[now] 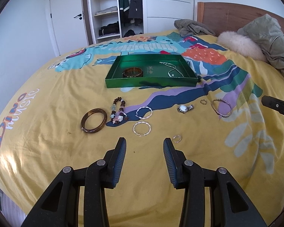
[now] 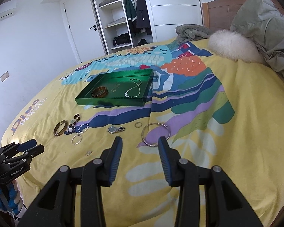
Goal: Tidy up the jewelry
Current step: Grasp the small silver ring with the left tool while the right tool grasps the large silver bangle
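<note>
1. Green tray (image 1: 151, 79) toward 12 o'clock on the yellow bedspread (image 1: 47, 151), already holding an amber bangle (image 1: 133, 72) at its 9 o'clock end and a silver chain (image 1: 170, 69) at its 3 o'clock end.
2. Loose on the spread: second amber bangle (image 1: 94, 120) and beaded bracelet (image 1: 117, 111) at 10 o'clock of the left gripper (image 1: 144, 141); two twisted hoops (image 1: 142, 129) at 12; small ring (image 1: 177, 138) just beside the right fingertip, at 1 o'clock.
3. Left gripper empty, jaws partly apart, tilted down over bare cloth.
4. Right gripper (image 2: 140, 141) likewise empty and partly apart; thin silver bangle (image 2: 155, 134) lying flat between its fingertips and just beyond, at 12 o'clock. Watch (image 2: 115, 129) at 11, another small ring (image 2: 138, 124) at 12, farther off.
5. Likely step in hand: reaching down for one piece each, the thin bangle on the right, a hoop or the ring on the left.
6. For a clean pick: straddle one side of the bangle's rim rather than the whole loop, press lightly into the soft cloth, close without pinching fabric.
7. Avoid dragging the spread and scattering neighbours.
8. Carry to 12 o'clock; release low in the tray's bare middle.
</note>
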The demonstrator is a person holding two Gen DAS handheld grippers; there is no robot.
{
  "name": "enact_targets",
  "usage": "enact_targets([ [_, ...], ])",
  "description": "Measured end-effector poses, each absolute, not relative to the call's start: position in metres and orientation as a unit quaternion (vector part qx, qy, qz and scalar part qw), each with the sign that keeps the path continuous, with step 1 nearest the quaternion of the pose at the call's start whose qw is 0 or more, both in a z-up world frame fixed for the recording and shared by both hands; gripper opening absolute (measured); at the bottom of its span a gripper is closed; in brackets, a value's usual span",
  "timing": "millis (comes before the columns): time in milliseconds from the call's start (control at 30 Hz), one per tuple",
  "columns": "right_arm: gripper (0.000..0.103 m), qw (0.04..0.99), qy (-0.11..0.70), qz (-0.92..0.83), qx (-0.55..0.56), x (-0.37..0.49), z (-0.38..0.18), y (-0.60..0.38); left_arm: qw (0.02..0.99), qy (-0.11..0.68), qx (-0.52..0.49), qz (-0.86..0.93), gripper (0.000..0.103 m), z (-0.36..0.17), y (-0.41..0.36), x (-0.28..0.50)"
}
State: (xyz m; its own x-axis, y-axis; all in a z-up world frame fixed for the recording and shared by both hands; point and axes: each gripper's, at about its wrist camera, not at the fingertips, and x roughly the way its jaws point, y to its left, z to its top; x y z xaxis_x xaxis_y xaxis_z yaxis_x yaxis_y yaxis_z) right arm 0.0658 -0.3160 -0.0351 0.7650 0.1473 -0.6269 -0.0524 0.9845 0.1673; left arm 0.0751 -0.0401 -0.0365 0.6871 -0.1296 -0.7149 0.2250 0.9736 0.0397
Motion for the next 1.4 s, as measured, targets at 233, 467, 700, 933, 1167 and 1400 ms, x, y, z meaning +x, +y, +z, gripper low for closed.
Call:
enact_targets([
  [233, 0.038, 0.933, 0.35, 0.052, 0.072, 0.08, -0.047, -0.318, 0.911, 0.394, 0.067, -0.102, 0.041, -0.047, -0.048, 0.087],
  [467, 0.038, 0.928, 0.36, 0.05, 0.076, 0.094, -0.061, -0.323, 0.904, 0.409, 0.064, -0.11, 0.041, -0.06, -0.053, 0.1],
  [700, 0.038, 0.924, 0.371, 0.047, 0.083, 0.109, -0.076, -0.332, 0.886, 0.436, 0.059, -0.149, 0.041, -0.082, -0.062, 0.11],
  [933, 0.038, 0.916, 0.389, 0.051, 0.088, 0.127, -0.098, -0.337, 0.866, 0.463, 0.042, -0.185, 0.041, -0.1, -0.078, 0.126],
  [1167, 0.038, 0.909, 0.403, 0.052, 0.093, 0.148, -0.115, -0.345, 0.848, 0.491, 0.024, -0.2, 0.04, -0.116, -0.089, 0.15],
  [1400, 0.038, 0.903, 0.415, 0.058, 0.094, 0.165, -0.127, -0.349, 0.836, 0.509, 0.007, -0.203, 0.033, -0.132, -0.095, 0.166],
])
